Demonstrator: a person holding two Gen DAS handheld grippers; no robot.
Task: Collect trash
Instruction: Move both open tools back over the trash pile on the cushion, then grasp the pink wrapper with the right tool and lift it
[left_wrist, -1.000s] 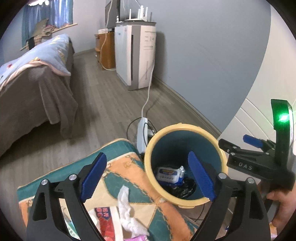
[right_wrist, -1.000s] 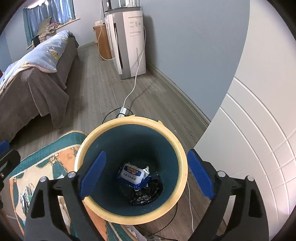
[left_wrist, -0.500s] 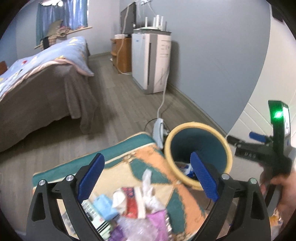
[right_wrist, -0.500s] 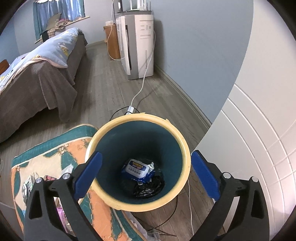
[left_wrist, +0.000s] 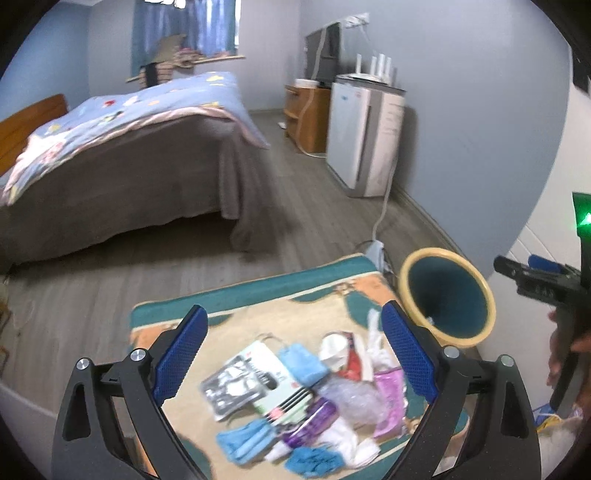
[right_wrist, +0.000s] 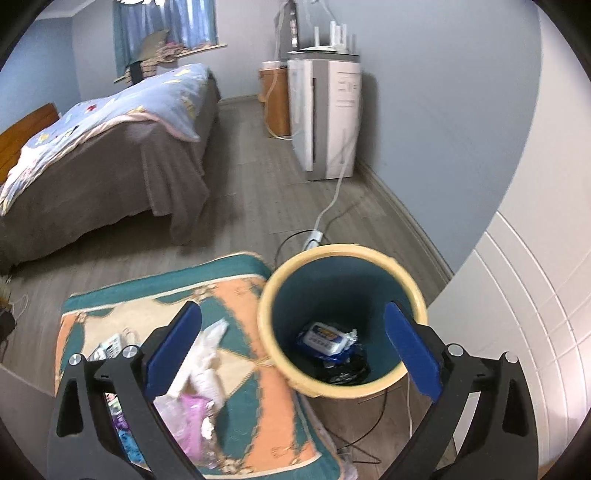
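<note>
- The left gripper (left_wrist: 293, 354) has pulled back from the bin (left_wrist: 448, 295) since a second ago and now hangs, jaws spread wide and holding nothing, over the trash pile (left_wrist: 295, 391) on the patterned cushion (left_wrist: 258, 295).
- The pile lies toward the cushion's near right corner, mostly out of frame earlier.
- The right gripper (right_wrist: 291, 347), equally wide and empty, has drawn away from the bin (right_wrist: 341, 321), which stands just off the cushion's (right_wrist: 236, 295) right edge.
- A blue packet (right_wrist: 323, 338) lies at the bin's bottom, unmoved.
</note>
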